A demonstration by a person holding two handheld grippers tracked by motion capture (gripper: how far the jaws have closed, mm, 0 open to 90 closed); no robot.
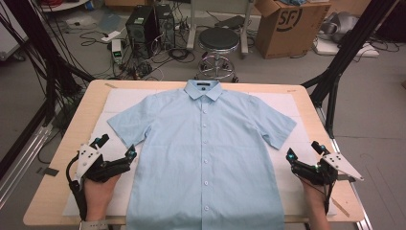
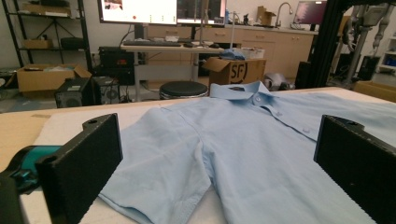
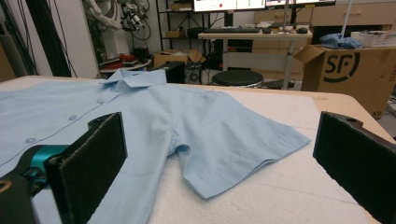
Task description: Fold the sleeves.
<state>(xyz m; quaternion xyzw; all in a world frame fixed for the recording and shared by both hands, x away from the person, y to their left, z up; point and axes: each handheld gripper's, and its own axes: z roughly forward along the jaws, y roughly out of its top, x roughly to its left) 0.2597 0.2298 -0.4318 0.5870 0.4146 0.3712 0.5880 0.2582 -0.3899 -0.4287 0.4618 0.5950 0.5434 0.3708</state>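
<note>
Lying flat and face up in the middle of the worktop (image 1: 72, 143), the light blue shirt (image 1: 206, 143) has its buttons done up, its collar at the far edge and both short sleeves spread out, probably so it is ready to fold. The left hand-held gripper (image 1: 115, 147) waits just beside the left sleeve, jaws wide apart and empty. The right hand-held gripper (image 1: 303, 150) waits near the right sleeve, also apart and empty. A white pad (image 1: 119, 103) lies under the shirt. Beyond are a round stool (image 1: 219, 39), a cardboard box (image 1: 287, 26) and tangled cables on the floor.

Cluttered lab, black stool (image 1: 219, 39), cardboard box (image 1: 287, 24)
</note>
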